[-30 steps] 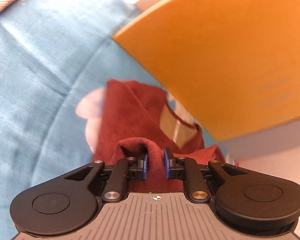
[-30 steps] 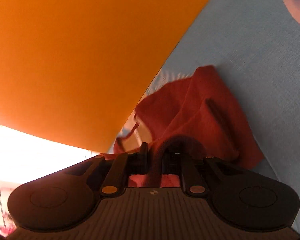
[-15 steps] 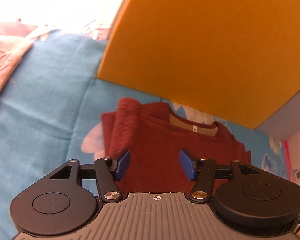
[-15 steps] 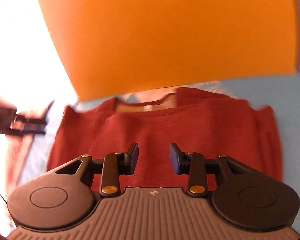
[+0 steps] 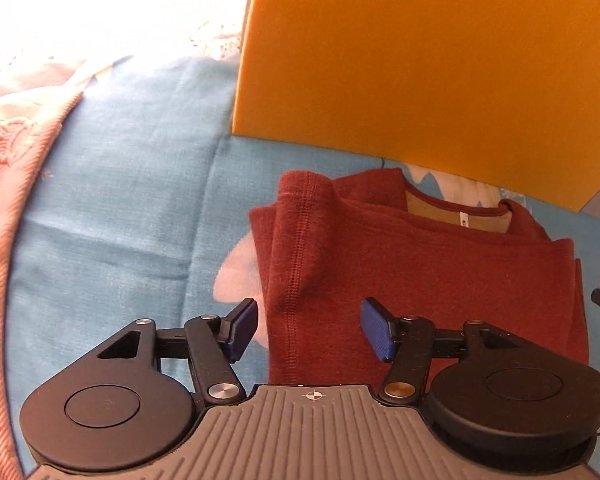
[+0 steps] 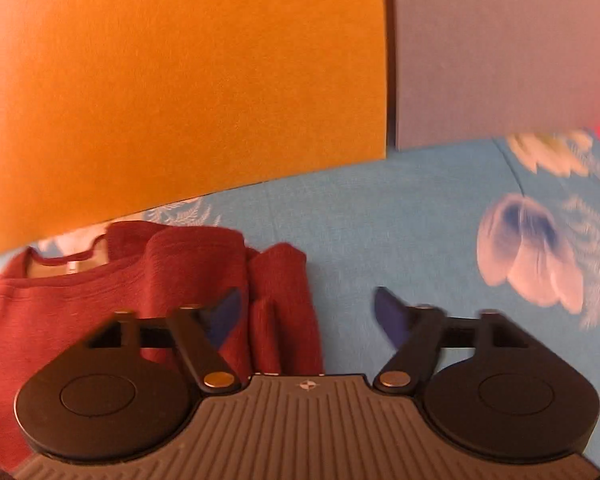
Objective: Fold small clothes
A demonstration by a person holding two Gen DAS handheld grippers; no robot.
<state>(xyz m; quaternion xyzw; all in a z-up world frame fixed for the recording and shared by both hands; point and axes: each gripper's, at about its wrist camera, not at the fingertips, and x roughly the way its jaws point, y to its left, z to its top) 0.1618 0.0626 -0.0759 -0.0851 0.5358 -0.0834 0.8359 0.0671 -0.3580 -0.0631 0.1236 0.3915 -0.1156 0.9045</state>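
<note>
Red folded shirt (image 5: 420, 280) lies partly hidden behind both wide-open, empty grippers, left gripper (image 5: 308, 330) and right gripper (image 6: 308, 318); its lower edge is cut off.

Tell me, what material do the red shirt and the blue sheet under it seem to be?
The red shirt looks like a soft matte knit, probably cotton: fine ribbing and a stitched seam line show along its folded sleeve. The blue sheet looks like thin woven cloth, matte, with visible weave, creases and a printed flower.
</note>
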